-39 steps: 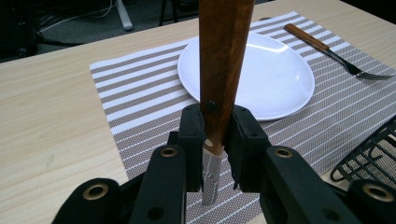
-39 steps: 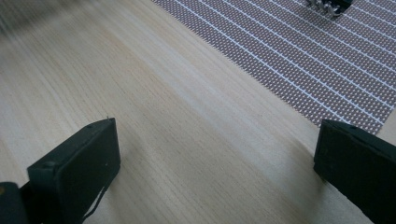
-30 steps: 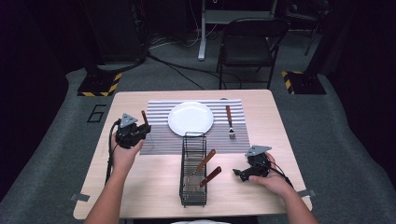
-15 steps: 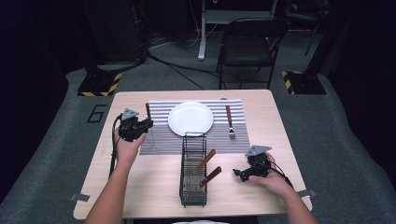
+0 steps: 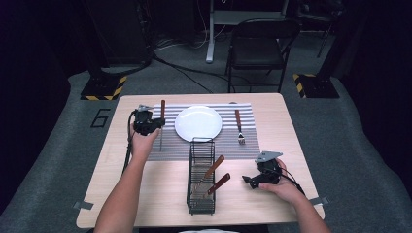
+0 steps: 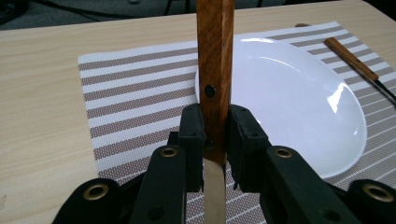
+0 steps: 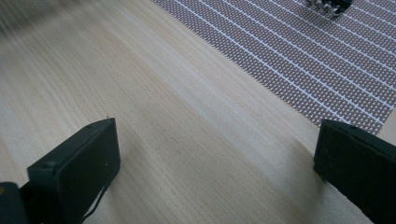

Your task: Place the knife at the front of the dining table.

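Plate (image 5: 198, 123) mid-placemat (image 5: 252, 145), fork (image 5: 238, 127) at its right, rack (image 5: 201, 179) in front, holding perhaps two utensils (image 5: 212, 177)

Overhead light falls on the tabletop (image 5: 145, 194); the surroundings are dark. Glare streaks the plate (image 6: 299, 98) in the left gripper view. Right gripper view: soft blur toward its top left corner, faint shadows beneath the jaws.

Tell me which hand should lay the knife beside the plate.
Left. The left gripper is already shut on the knife, over the mat's left part beside the plate. The right gripper rests open on the table, well away.
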A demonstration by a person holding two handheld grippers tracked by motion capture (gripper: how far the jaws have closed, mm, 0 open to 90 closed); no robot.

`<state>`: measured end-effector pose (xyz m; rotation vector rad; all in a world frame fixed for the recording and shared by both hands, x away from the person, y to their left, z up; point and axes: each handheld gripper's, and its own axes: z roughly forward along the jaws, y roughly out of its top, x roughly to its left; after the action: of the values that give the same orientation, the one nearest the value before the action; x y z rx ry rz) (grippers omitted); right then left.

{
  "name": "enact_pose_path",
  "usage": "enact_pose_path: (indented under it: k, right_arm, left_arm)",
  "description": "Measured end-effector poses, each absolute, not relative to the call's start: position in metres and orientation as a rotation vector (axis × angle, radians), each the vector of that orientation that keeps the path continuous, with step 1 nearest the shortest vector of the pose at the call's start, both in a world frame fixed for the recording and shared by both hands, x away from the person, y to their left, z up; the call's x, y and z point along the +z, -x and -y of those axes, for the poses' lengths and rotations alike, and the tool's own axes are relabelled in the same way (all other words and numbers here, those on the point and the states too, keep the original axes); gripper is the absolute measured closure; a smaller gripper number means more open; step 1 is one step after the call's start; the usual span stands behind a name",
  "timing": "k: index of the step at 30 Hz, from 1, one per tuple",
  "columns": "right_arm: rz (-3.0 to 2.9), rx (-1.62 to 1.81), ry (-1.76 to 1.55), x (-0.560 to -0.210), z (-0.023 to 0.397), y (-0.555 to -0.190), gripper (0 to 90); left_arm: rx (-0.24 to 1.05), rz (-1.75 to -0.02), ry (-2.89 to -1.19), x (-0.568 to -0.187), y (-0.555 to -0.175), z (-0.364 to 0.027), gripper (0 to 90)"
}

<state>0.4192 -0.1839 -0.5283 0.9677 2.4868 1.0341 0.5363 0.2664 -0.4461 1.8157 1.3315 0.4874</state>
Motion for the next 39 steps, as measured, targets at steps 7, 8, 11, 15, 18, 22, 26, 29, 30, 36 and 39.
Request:
enact_pose_path:
  k: [7,8,11,15,18,22,26,29,30,36,39]
  right_arm:
    - [-2.487,1.034,-0.968,-0.528,0.184,-0.419,0.0]
    - [-2.487,1.034,-0.968,-0.528,0.184,-0.419,0.0]
    - [-2.487,1.034,-0.968,-0.528,0.184,-0.419,0.0]
    - [-2.487,1.034,-0.968,-0.528,0.184,-0.419,0.0]
    - [-2.487,1.033,-0.967,-0.528,0.184,-0.419,0.0]
    - [-2.487,1.034,-0.968,-0.528,0.184,-0.419,0.0]
    - [-2.488,1.034,-0.967,-0.528,0.184,-0.419,0.0]
    - [-2.487,1.034,-0.968,-0.528,0.184,-0.419,0.0]
    - [-2.487,1.034,-0.968,-0.528,0.184,-0.419,0.0]
    - [-2.487,1.034,-0.968,-0.528,0.184,-0.419,0.0]
    - [-2.488,1.033,-0.968,-0.528,0.184,-0.419,0.0]
  left_arm:
    - [0.467,-1.403,-1.746,-0.458,-0.546,-0.267,76.5]
    - [0.468,-1.409,-1.739,-0.459,-0.547,-0.267,76.5]
    - [0.455,-1.428,-1.724,-0.461,-0.55,-0.268,76.5]
    - [0.442,-1.457,-1.69,-0.466,-0.553,-0.27,76.5]
    - [0.444,-1.476,-1.675,-0.469,-0.555,-0.269,76.5]
    - [0.441,-1.517,-1.644,-0.474,-0.558,-0.269,76.4]
    - [0.429,-1.557,-1.611,-0.479,-0.562,-0.27,76.3]
    - [0.418,-1.58,-1.586,-0.484,-0.565,-0.272,76.3]
    - [0.417,-1.581,-1.59,-0.485,-0.566,-0.273,76.3]
    - [0.394,-1.602,-1.566,-0.493,-0.57,-0.273,76.3]
    - [0.385,-1.617,-1.557,-0.497,-0.572,-0.274,76.2]
